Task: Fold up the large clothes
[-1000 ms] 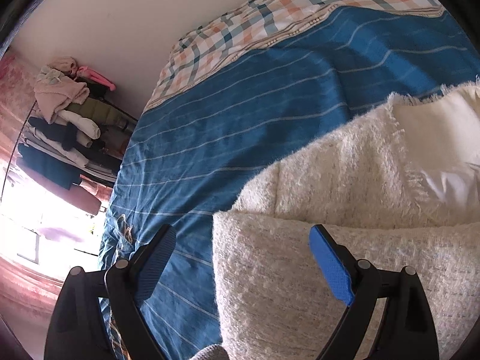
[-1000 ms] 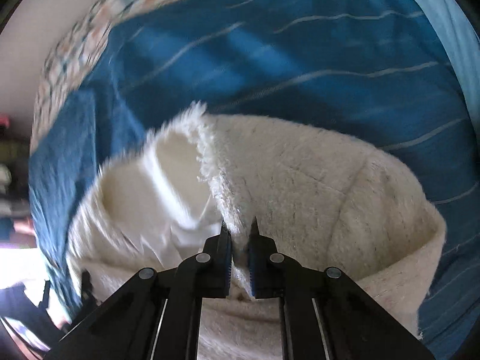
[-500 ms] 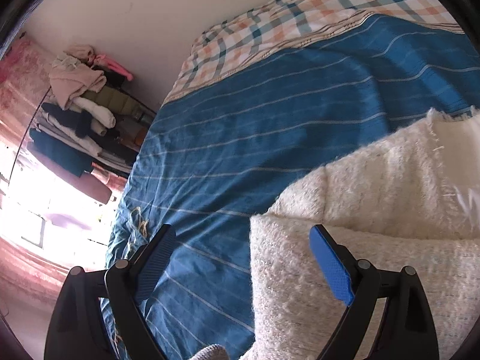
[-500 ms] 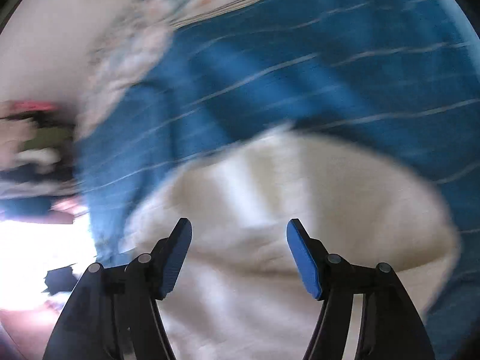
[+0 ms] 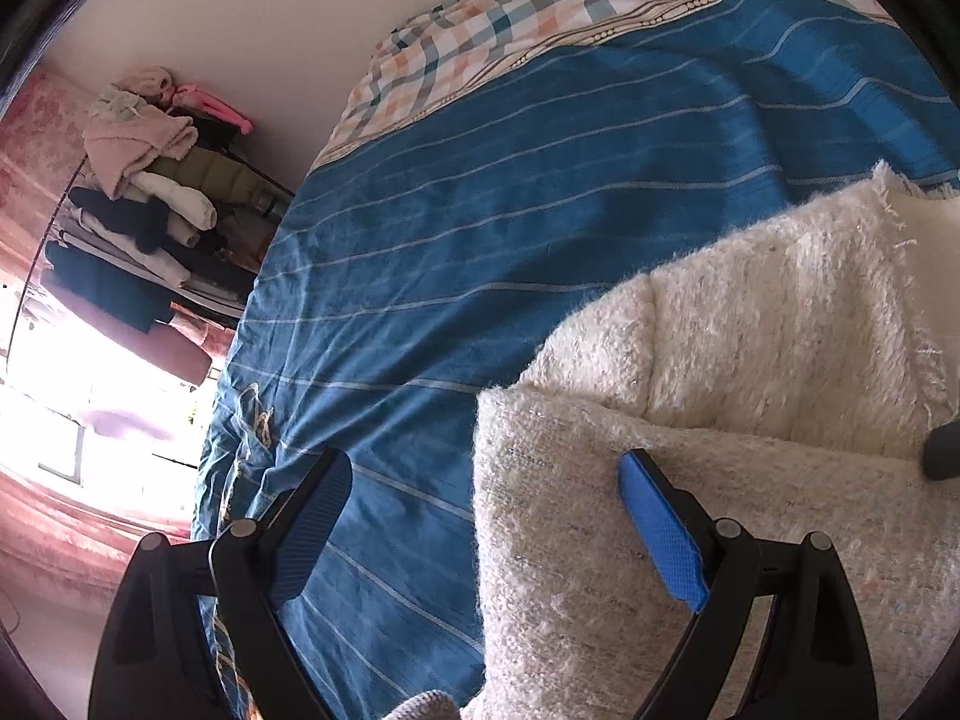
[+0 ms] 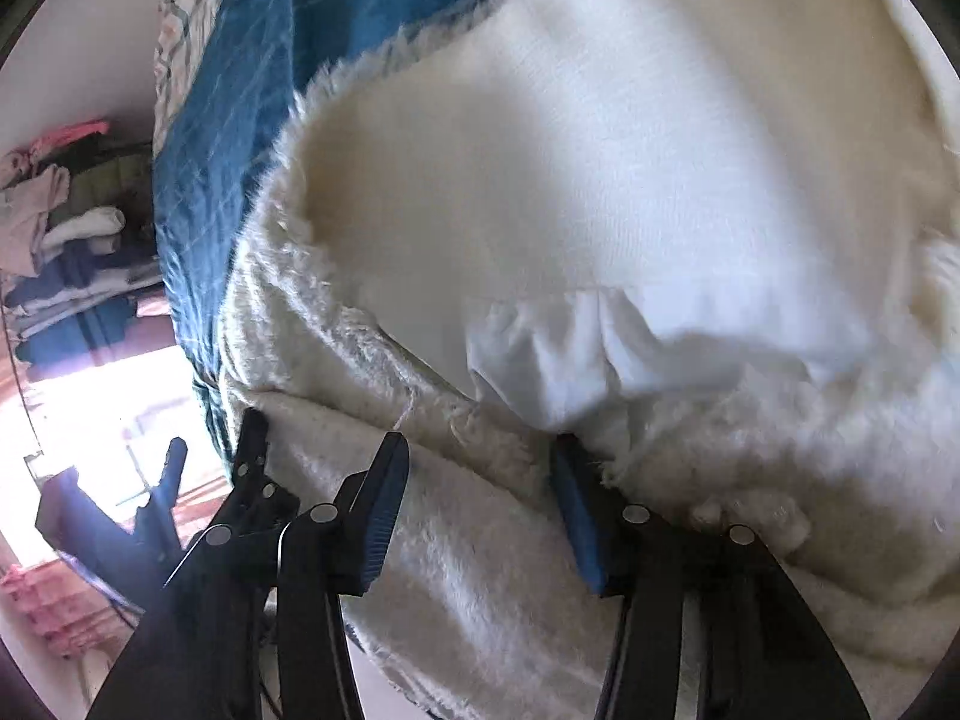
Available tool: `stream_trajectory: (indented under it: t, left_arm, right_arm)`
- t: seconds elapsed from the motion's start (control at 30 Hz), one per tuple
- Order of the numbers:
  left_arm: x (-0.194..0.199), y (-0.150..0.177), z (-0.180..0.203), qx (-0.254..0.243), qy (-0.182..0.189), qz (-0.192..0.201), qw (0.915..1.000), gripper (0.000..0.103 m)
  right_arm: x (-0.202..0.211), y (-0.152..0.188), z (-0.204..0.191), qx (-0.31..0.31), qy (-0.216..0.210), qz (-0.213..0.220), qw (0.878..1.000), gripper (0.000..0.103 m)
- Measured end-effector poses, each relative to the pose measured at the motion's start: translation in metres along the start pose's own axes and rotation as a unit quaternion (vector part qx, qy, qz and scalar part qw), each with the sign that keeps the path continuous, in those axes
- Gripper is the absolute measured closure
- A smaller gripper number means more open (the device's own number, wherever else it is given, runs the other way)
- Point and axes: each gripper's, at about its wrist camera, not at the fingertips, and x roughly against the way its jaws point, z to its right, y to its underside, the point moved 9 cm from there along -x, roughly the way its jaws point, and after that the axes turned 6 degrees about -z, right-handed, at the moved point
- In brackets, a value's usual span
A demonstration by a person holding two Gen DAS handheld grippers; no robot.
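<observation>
At far left, a rack point(image 5: 144, 210) holds piled clothes against the wall. The blue striped bedspread point(image 5: 510, 228) covers the bed, with a checked sheet point(image 5: 540, 18) at its far end. The left gripper point(image 5: 486, 516) is released, fingers spread over the edge of the cream fluffy garment point(image 5: 750, 360), which lies on the bedspread. The right gripper point(image 6: 480, 498) is released, fingers apart over the garment's white lining point(image 6: 600, 180).

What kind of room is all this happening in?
Most likely a bedroom in a home. A bed with a blue striped bedspread and a checked sheet fills the view, a fluffy cream garment lies on it, and a rack piled with clothes stands by the wall.
</observation>
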Motion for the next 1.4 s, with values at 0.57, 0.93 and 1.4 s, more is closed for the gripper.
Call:
stream_trajectory:
  t: [0.57,0.93,1.4]
  left_arm:
    - [0.010,-0.005,-0.030,0.025,0.008,0.009,0.9996,0.012]
    - [0.014,0.045,-0.104,0.076,0.005,-0.027,0.9968,0.012]
    - [0.027,0.185,-0.125,0.030,0.027,-0.122,0.9917,0.012]
  right_arm:
    - [0.044,-0.038,-0.038,0.059,0.119,0.131,0.983,0.098]
    - [0.051,-0.039,-0.052,0.028,0.087,0.130,0.987,0.100]
    - [0.059,0.186,0.002,-0.048,0.030,0.098,0.994,0.024]
